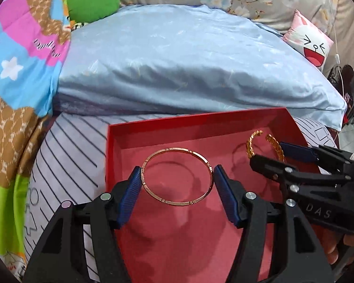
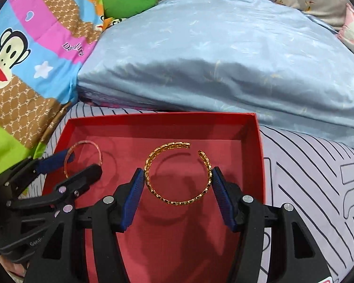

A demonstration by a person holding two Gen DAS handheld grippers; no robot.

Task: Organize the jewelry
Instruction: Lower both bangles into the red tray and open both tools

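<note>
Over the red box (image 1: 111, 155), both bangles hang in mid-air w/ shadows on the pink floor below. Rose-gold bangle (image 1: 177, 176) is pinched across its width by the left tool (image 1: 177, 176), pads touching both sides. Gold chain-link cuff (image 2: 178, 173) is pinched the same way by the right tool (image 2: 178, 173), its gap facing the far right corner. Tools sit side by side, close, not touching afaict. Box walls are low, plenty of open floor under each piece. Blue pillow (image 1: 188, 66) sits right behind the box on the striped sheet (image 1: 70, 153). Left view shows fingers (image 1: 335, 250) under the right tool; right view doesn't.
</note>
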